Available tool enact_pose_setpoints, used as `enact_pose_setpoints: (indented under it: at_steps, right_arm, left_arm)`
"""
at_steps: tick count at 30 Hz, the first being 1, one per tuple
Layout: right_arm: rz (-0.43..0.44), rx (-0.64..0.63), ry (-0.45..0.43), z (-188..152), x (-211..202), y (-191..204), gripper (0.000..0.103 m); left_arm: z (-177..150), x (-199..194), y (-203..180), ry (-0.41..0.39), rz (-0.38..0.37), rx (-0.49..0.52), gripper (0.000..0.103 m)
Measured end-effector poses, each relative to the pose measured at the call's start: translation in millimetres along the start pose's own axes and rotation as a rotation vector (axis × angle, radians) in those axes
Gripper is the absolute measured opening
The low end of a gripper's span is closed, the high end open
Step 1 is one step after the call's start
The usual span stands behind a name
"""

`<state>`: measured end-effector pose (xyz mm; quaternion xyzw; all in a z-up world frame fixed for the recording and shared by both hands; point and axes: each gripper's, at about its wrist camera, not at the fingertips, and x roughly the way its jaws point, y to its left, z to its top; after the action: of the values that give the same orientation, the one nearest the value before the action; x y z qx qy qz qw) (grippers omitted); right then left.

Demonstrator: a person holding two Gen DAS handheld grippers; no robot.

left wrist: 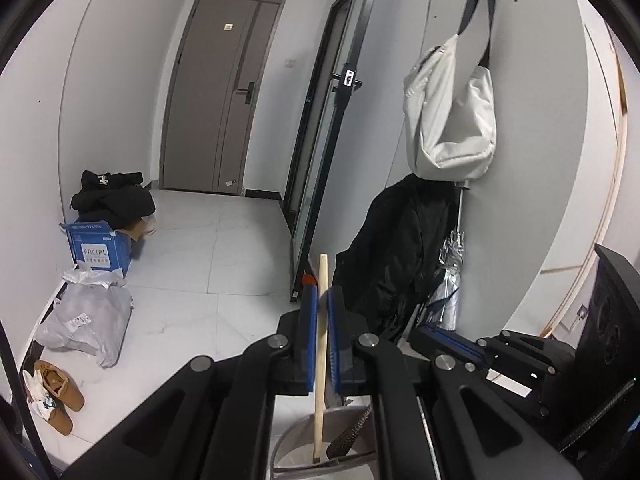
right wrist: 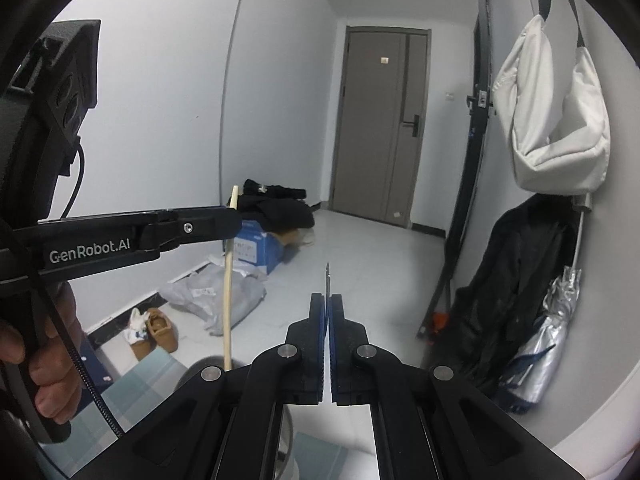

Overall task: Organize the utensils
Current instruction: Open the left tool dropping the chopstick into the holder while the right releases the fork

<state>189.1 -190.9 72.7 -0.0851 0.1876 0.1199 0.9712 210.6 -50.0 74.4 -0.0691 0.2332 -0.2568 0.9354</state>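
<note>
Left gripper [left wrist: 322, 316] jaws clamp an upright pale wooden stick [left wrist: 321, 344], lower end in the grey round holder [left wrist: 288, 436]; right gripper [right wrist: 327, 320] jaws clamp a thin metal utensil [right wrist: 327, 280] pointing up

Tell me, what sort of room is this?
Probably a home's entrance hall: a front door with a lock, shoes on the tiled floor, and a bag and coat hanging on the wall.

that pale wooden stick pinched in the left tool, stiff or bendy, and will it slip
The wooden stick probably stays stiff: it looks straight along its whole visible length. Likely light, being thin and pale like a chopstick. It might pivot or slide, since the left tool pinches it between flat blue pads at one narrow spot.
</note>
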Motion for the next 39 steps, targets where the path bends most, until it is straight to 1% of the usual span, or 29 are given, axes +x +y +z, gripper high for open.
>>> enact_pose_setpoints:
  at_steps: [3, 4, 6, 7, 8, 9, 11, 12, 13, 14, 15, 16, 17, 18, 19, 20, 22, 24, 25, 27, 29, 31, 32, 36, 39]
  right_arm:
    - [0.035, -0.012, 0.009, -7.0, 1.0, 2.0, 0.001]
    - [0.053, -0.004, 0.026, -9.5, 3.3, 2.3, 0.001]
    - [0.078, 0.020, 0.045, -13.6, 6.7, 1.9, 0.001]
    - [0.086, 0.031, 0.059, -15.8, 9.0, 1.7, 0.001]
    - [0.090, 0.037, 0.077, -17.7, 10.9, 1.6, 0.002]
    - [0.095, 0.045, 0.087, -19.3, 10.8, 1.8, 0.002]
    - [0.122, 0.076, 0.101, -23.0, 9.1, -0.9, 0.004]
    - [0.120, 0.086, 0.102, -24.0, 6.8, -2.0, 0.010]
    - [0.117, 0.100, 0.105, -25.8, 4.5, -4.1, 0.018]
    - [0.123, 0.126, 0.103, -27.4, -2.2, -7.5, 0.021]
    - [0.123, 0.145, 0.096, -28.6, -8.9, -10.1, 0.028]
    - [0.117, 0.160, 0.087, -29.8, -17.5, -12.3, 0.035]
    - [0.108, 0.174, 0.080, -30.9, -25.2, -15.3, 0.038]
    - [0.100, 0.185, 0.075, -32.4, -32.9, -16.5, 0.042]
    - [0.097, 0.190, 0.072, -33.4, -37.8, -16.4, 0.043]
    - [0.088, 0.194, 0.071, -35.3, -47.5, -16.0, 0.044]
    - [0.076, 0.199, 0.067, -37.2, -62.8, -14.5, 0.050]
    - [0.074, 0.213, 0.053, -37.9, -80.5, -11.8, 0.056]
    - [0.072, 0.220, 0.048, -39.0, -87.9, -10.5, 0.061]
    - [0.062, 0.234, 0.035, -41.0, -103.9, -5.5, 0.067]
    - [0.068, 0.242, 0.019, -43.8, -118.7, 1.1, 0.069]
    - [0.069, 0.242, 0.006, -47.8, -132.7, 9.6, 0.077]
    - [0.072, 0.244, -0.001, -50.4, -138.7, 14.0, 0.078]
    - [0.076, 0.252, -0.006, -63.1, -157.6, 27.7, 0.085]
    - [0.076, 0.261, 0.007, -75.1, -165.4, 35.8, 0.087]
  left_arm:
    - [-3.9, 4.9, -0.7, 0.041, -0.002, 0.005, 0.002]
    - [-5.7, 5.4, 0.2, 0.056, -0.012, 0.001, 0.002]
    - [-7.7, 5.8, 2.4, 0.088, -0.007, -0.014, 0.002]
    - [-8.1, 6.0, 4.3, 0.108, -0.012, -0.030, 0.003]
    - [-8.3, 5.6, 6.3, 0.125, -0.012, -0.045, 0.006]
    - [-8.6, 4.6, 8.0, 0.132, 0.001, -0.057, 0.009]
    - [-8.6, -1.3, 12.4, 0.139, 0.041, -0.084, 0.027]
    - [-8.9, -6.3, 15.3, 0.138, 0.052, -0.108, 0.031]
    - [-10.1, -10.1, 16.6, 0.138, 0.051, -0.123, 0.041]
    - [-10.9, -14.5, 16.8, 0.139, 0.061, -0.131, 0.052]
    - [-11.1, -23.9, 15.7, 0.129, 0.095, -0.130, 0.057]
    - [-12.6, -30.6, 14.6, 0.116, 0.116, -0.128, 0.063]
    - [-13.2, -38.0, 12.0, 0.105, 0.140, -0.123, 0.066]
    - [-13.7, -45.6, 9.3, 0.097, 0.164, -0.122, 0.067]
    - [-14.2, -52.2, 7.2, 0.090, 0.177, -0.126, 0.071]
    - [-15.0, -60.7, 4.6, 0.079, 0.189, -0.133, 0.077]
    - [-17.3, -75.6, 0.2, 0.057, 0.228, -0.148, 0.084]
    - [-21.6, -91.5, -4.8, 0.032, 0.259, -0.162, 0.086]
    - [-22.9, -94.4, -6.1, 0.029, 0.272, -0.164, 0.089]
    - [-29.2, -104.3, -14.4, 0.031, 0.307, -0.161, 0.093]
    - [-37.3, -112.8, -19.5, 0.028, 0.329, -0.154, 0.095]
    - [-44.7, -120.4, -22.7, 0.020, 0.353, -0.148, 0.099]
    - [-49.8, -124.3, -25.7, 0.019, 0.366, -0.146, 0.100]
    - [-68.8, -135.5, -28.4, 0.030, 0.379, -0.162, 0.102]
    - [-83.9, -140.4, -26.2, 0.049, 0.385, -0.175, 0.102]
